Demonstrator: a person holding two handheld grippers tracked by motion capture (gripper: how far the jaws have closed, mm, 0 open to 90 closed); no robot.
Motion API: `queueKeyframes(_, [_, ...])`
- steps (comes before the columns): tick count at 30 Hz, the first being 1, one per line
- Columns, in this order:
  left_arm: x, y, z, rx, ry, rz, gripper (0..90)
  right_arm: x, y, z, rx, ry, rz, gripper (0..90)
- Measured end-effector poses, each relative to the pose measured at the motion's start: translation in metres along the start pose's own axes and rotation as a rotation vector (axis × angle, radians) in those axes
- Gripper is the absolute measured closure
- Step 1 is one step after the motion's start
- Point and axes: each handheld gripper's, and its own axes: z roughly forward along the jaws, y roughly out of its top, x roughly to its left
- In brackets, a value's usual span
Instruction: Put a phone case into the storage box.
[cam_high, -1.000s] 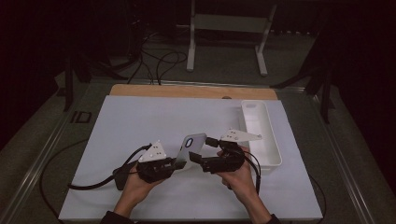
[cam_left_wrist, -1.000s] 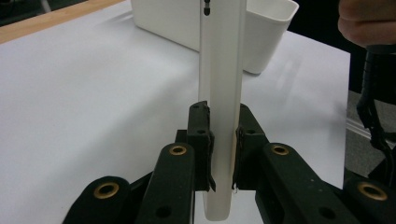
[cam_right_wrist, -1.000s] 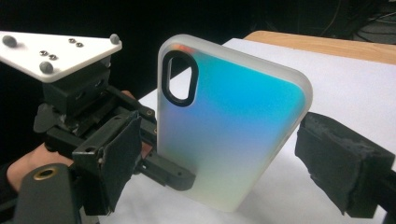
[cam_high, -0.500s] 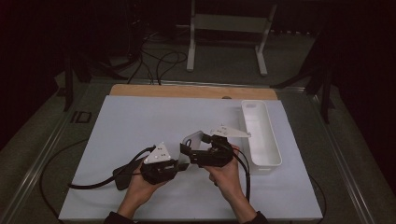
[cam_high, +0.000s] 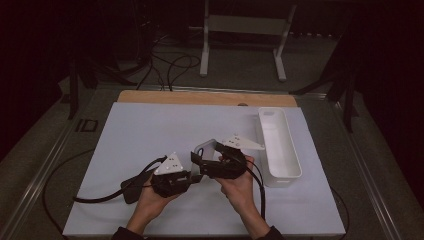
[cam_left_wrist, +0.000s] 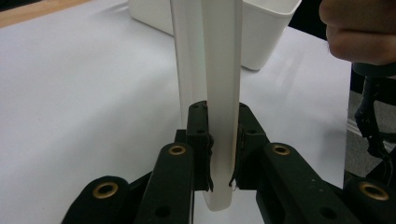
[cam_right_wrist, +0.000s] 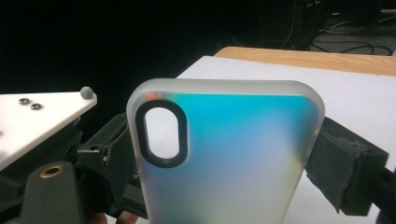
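Observation:
A frosted, translucent phone case (cam_right_wrist: 233, 154) with a black-ringed camera hole stands upright above the white mat (cam_high: 150, 130). My left gripper (cam_left_wrist: 222, 144) is shut on its lower edge, and in the left gripper view the case (cam_left_wrist: 219, 70) appears edge-on between the pads. My right gripper (cam_right_wrist: 224, 158) spans the case's width with a foam pad (cam_right_wrist: 341, 172) against each long side; its jaws have just been closing on the case. In the high view the left gripper (cam_high: 192, 175) and right gripper (cam_high: 200, 156) meet at the case (cam_high: 207, 147) in the middle of the mat's near part.
A long white bin (cam_high: 280, 150) lies to the right of the hands. A dark flat object (cam_high: 131, 187) lies on the mat by the left wrist, with the cable trailing left. A wooden strip (cam_high: 200, 97) borders the mat's far edge.
My right gripper has moved left from beside the bin, and its jaws now stand around the case. The left hand has kept still with the case in its grip.

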Motion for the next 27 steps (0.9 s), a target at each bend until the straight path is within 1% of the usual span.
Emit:
queueKeyframes(2, [0.000, 0.000, 0.000, -0.002, 0.003, 0.004, 78.8, 0.000, 0.000, -0.001, 0.000, 0.009, -0.005, 16.9])
queueKeyframes(3, [0.000, 0.000, -0.001, -0.007, -0.005, 0.002, 76.8, 0.000, 0.000, 0.000, 0.003, 0.004, -0.015, 16.9])
queueKeyframes(4, [0.000, 0.000, -0.001, -0.009, -0.003, 0.003, 72.7, 0.001, 0.000, 0.000, 0.007, -0.003, -0.026, 16.9])
queueKeyframes(6, [0.000, 0.000, -0.002, -0.017, 0.002, 0.005, 62.3, 0.001, -0.001, 0.000, 0.009, -0.003, -0.028, 16.9])
queueKeyframes(7, [0.000, 0.001, -0.005, -0.027, 0.022, 0.010, 56.4, 0.000, -0.001, 0.001, 0.016, -0.001, -0.037, 16.9])
queueKeyframes(8, [0.000, 0.001, -0.005, -0.027, 0.022, 0.010, 53.0, 0.000, -0.001, 0.001, 0.016, -0.001, -0.037, 16.9])
queueKeyframes(9, [0.000, 0.001, -0.006, -0.028, 0.055, 0.010, 47.9, 0.000, -0.002, 0.001, 0.022, -0.001, -0.039, 16.9])
queueKeyframes(10, [0.000, 0.001, -0.006, -0.028, 0.055, 0.010, 45.5, 0.000, -0.002, 0.001, 0.022, -0.001, -0.039, 16.9])
queueKeyframes(11, [0.000, 0.001, -0.006, -0.028, 0.055, 0.010, 45.5, -0.001, -0.002, 0.001, 0.023, -0.003, -0.041, 16.9])
queueKeyframes(12, [0.002, 0.001, -0.008, -0.034, 0.087, 0.004, 45.5, -0.001, -0.002, 0.001, 0.023, -0.003, -0.041, 16.9])
queueKeyframes(13, [0.003, 0.000, -0.009, -0.034, 0.101, 0.002, 37.9, -0.003, -0.002, 0.000, 0.020, -0.008, -0.036, 16.9])
queueKeyframes(14, [0.003, 0.000, -0.009, -0.034, 0.101, 0.002, 35.6, -0.003, -0.002, 0.000, 0.020, -0.008, -0.036, 16.9])
queueKeyframes(15, [0.005, 0.000, -0.011, -0.037, 0.134, -0.006, 31.2, -0.005, -0.001, -0.002, 0.019, -0.015, -0.035, 16.9])
queueKeyframes(18, [0.006, -0.001, -0.012, -0.039, 0.143, -0.009, 28.1, -0.006, -0.001, -0.003, 0.020, -0.016, -0.035, 16.9])
queueKeyframes(19, [0.008, -0.001, -0.013, -0.046, 0.163, -0.014, 28.1, -0.007, -0.001, -0.003, 0.019, -0.016, -0.033, 16.8])
queueKeyframes(20, [0.008, -0.001, -0.014, -0.049, 0.175, -0.015, 21.4, -0.010, 0.000, -0.005, 0.015, -0.027, -0.037, 16.8])
queueKeyframes(22, [0.008, -0.002, -0.016, -0.048, 0.219, -0.009, 19.4, -0.011, 0.001, -0.006, 0.015, -0.033, -0.044, 16.8])
queueKeyframes(24, [0.008, -0.002, -0.016, -0.048, 0.219, -0.009, 18.1, -0.012, 0.001, -0.007, 0.017, -0.033, -0.045, 16.8])
queueKeyframes(25, [0.010, -0.003, -0.019, -0.047, 0.262, -0.011, 14.6, -0.013, 0.002, -0.008, 0.014, -0.038, -0.049, 16.8])
queueKeyframes(27, [0.012, -0.004, -0.021, -0.052, 0.284, -0.021, 13.4, -0.015, 0.003, -0.009, 0.011, -0.042, -0.051, 16.9])
